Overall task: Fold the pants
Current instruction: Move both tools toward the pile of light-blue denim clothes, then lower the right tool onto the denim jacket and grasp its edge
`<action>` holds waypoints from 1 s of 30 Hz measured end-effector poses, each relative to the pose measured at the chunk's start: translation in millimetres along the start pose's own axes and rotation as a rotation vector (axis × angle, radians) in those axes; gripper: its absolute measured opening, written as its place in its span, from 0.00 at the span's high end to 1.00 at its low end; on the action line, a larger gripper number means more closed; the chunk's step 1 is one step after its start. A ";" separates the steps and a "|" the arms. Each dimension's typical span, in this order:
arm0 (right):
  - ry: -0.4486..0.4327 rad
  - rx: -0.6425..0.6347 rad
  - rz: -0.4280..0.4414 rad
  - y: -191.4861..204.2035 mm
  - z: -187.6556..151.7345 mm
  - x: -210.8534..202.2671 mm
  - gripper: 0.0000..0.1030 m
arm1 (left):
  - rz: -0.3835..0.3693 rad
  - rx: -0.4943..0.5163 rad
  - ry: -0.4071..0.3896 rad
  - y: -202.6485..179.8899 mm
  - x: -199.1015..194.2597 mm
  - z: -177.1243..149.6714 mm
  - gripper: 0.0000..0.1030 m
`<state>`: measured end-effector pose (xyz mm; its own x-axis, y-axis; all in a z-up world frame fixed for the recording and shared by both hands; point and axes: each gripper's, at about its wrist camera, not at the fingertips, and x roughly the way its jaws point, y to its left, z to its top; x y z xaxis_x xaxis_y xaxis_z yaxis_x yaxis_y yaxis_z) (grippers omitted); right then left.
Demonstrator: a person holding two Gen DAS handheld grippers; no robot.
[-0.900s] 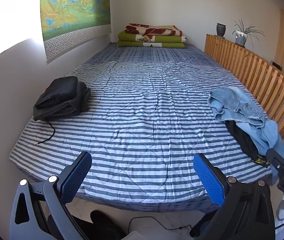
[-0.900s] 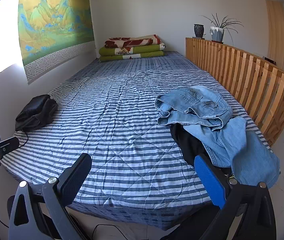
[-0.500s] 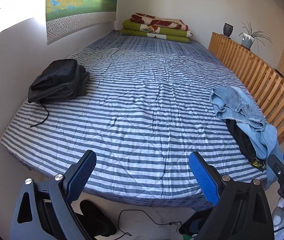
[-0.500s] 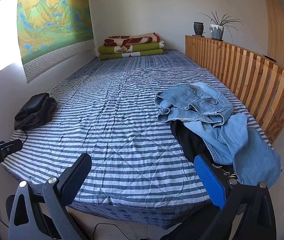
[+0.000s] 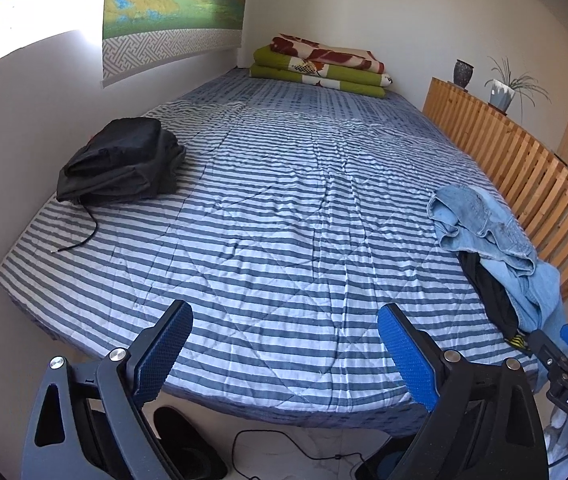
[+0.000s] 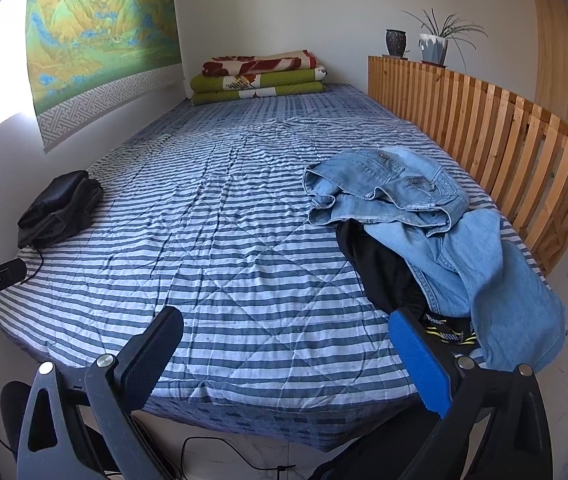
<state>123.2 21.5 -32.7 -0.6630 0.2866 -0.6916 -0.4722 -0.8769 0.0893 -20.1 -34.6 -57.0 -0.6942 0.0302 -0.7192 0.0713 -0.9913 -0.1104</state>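
Both my claws have tipped downward; left claw [image 5: 284, 344] and right claw [image 6: 286, 344] gape wide, empty. Crumpled light-blue denim pants [image 6: 424, 216] lie beyond my right claw, on the striped quilted bed [image 6: 224, 240].

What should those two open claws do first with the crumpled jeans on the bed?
Probably move the right gripper toward the jeans to pull them onto the bare striped quilt. Both grippers are open and empty, and the jeans lie bunched over black clothing.

Both tongs — left [image 5: 284, 342], right [image 6: 286, 346] — gape wide, seemingly angled downward.
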 end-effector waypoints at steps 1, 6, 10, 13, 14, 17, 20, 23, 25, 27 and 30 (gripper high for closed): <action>0.008 0.015 0.011 -3.0 -1.2 3.1 0.02 | -0.007 -0.007 0.011 2.2 2.2 0.4 0.07; 0.002 0.088 -0.018 -28.4 0.8 10.4 0.02 | -0.008 0.018 0.023 -1.0 13.2 1.3 0.07; -0.019 0.104 -0.066 -52.8 6.8 12.6 0.02 | -0.001 0.087 0.037 -14.5 25.7 1.1 0.07; -0.002 0.080 -0.077 -66.2 14.4 22.2 0.02 | 0.035 0.172 0.021 -33.7 37.6 1.6 0.07; 0.004 0.073 -0.086 -69.9 16.6 26.6 0.04 | 0.032 0.183 0.022 -39.1 42.4 2.7 0.07; 0.044 0.062 -0.094 -78.8 24.1 48.7 0.25 | 0.027 0.191 0.037 -51.1 58.3 7.6 0.07; 0.125 0.080 -0.056 -86.2 30.0 80.8 0.40 | 0.022 0.195 0.060 -56.8 76.5 13.7 0.07; 0.151 0.104 -0.069 -95.8 40.6 104.6 0.41 | -0.013 0.194 0.103 -59.1 95.4 17.7 0.07; 0.142 0.110 -0.096 -104.1 52.6 115.3 0.41 | -0.020 0.209 0.100 -61.3 103.6 18.6 0.10; 0.136 0.134 -0.131 -119.4 69.3 126.0 0.41 | -0.010 0.226 0.096 -62.6 110.4 20.3 0.10; 0.139 0.202 -0.175 -155.8 96.3 141.7 0.33 | -0.011 0.236 0.092 -63.7 120.4 28.1 0.12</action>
<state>46.9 236.0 -75.5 -0.4819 0.3591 -0.7993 -0.6877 -0.7203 0.0910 -128.4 28.6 -117.3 -0.6249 0.0422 -0.7795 -0.1128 -0.9929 0.0367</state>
